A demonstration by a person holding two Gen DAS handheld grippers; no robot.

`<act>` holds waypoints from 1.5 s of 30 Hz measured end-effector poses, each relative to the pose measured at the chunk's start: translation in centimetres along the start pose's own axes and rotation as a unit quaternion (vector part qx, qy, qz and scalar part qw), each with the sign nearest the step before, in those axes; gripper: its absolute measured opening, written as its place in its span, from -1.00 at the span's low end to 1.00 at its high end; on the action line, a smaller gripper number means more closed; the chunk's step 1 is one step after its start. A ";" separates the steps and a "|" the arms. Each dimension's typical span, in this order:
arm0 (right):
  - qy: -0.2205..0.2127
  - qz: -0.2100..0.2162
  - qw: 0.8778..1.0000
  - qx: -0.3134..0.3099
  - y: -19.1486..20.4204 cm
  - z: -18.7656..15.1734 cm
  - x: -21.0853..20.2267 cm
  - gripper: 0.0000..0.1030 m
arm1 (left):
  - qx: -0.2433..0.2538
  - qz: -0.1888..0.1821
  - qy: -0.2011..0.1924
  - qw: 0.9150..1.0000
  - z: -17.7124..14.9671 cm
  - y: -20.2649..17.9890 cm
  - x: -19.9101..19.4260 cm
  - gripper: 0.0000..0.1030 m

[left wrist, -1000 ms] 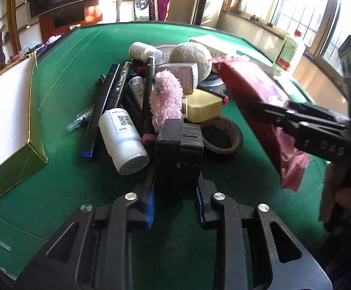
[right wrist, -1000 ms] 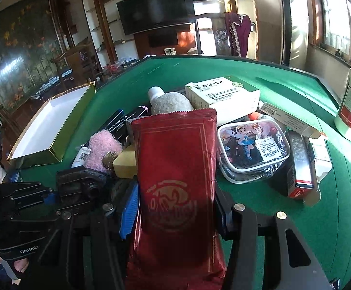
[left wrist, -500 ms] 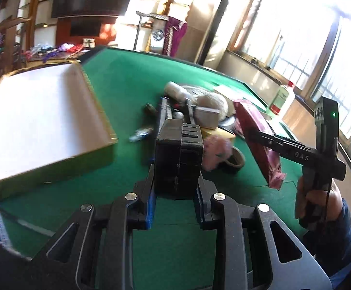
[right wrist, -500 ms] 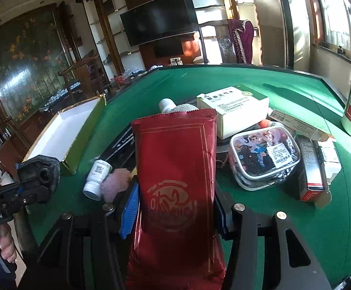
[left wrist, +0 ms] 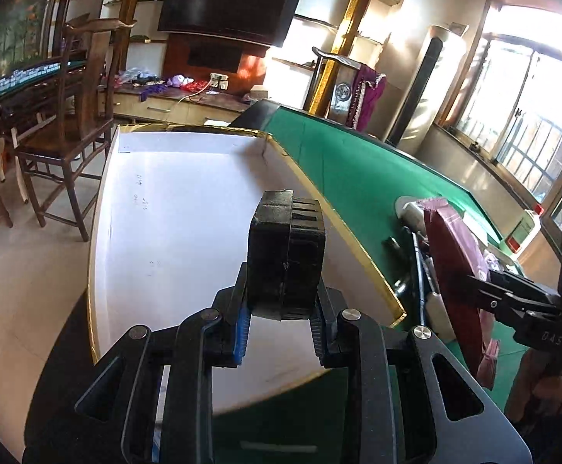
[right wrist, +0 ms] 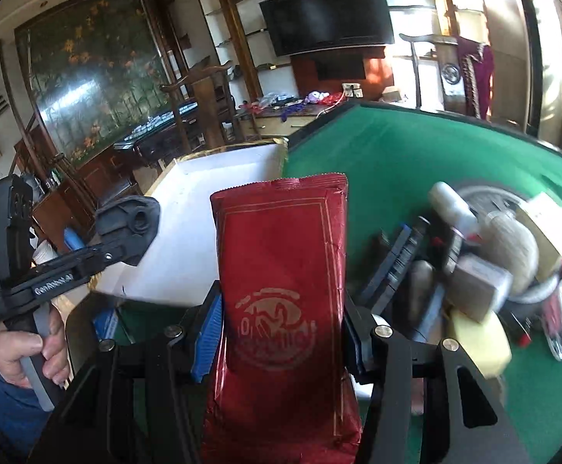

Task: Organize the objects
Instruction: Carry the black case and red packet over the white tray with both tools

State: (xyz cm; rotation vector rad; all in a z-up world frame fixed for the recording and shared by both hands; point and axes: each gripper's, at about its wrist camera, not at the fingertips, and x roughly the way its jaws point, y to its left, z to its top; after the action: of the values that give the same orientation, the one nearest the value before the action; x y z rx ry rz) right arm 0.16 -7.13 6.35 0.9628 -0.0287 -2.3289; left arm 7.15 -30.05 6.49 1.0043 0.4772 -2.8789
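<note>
Left claw (left wrist: pixel 281 332) is clamped narrow on the black block (left wrist: pixel 286 255), pads pressing both sides. Right claw (right wrist: pixel 281 340) sits about half open but gripping the red pouch (right wrist: pixel 281 290), which stands upright between the blue pads.

What changed in the last second: both of our hands swung off the pile. 1 s ago the left claw held the block right over the clutter, with the box at the far left edge of its view. Now the block hangs over the white floor of the box (left wrist: pixel 172 208), inside the gold rim. The right claw followed; the pouch was over the pile, now it points at the box's near corner, with the left claw (right wrist: pixel 126 247) and its block just beside it on the left. Grip on both items is unchanged across all 3 steps.

The pile (right wrist: pixel 474 270) stays on the green table (left wrist: pixel 358 170) to the right: bottle, pens, sponge, cartons, motion-blurred in the right view.

Our read: transport leg is done for the block, nearly done for the pouch. Next is lower and release the block into the box, then bring the pouch in beside it. The box looks empty so far, so these are the first 2 items; most of the sorting is still ahead. Watch that the 2 claws don't collide over the box.
</note>
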 end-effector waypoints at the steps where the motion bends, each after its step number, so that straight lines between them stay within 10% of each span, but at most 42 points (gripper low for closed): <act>1: 0.002 0.002 1.000 0.000 0.5 0.7 0.8 0.03 | -0.006 0.008 -0.001 1.000 0.3 0.6 0.3 -0.51; 18: 0.048 0.009 0.998 0.027 3.8 7.2 12.0 0.03 | 0.029 0.074 0.061 0.995 1.0 1.7 5.3 -0.51; 31: 0.069 0.017 0.997 0.012 3.1 5.5 9.5 0.03 | 0.016 0.021 0.083 0.996 -2.5 0.9 1.4 -0.51; 45: 0.089 -0.014 0.995 0.049 0.7 6.4 10.7 0.03 | 0.011 0.019 0.108 0.994 3.9 1.2 3.8 -0.51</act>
State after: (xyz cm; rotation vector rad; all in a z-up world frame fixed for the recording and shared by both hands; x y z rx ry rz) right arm -9.49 -14.84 4.48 1.2229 -0.0587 -2.2763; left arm 2.03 -32.19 6.72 1.3225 0.4331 -2.7618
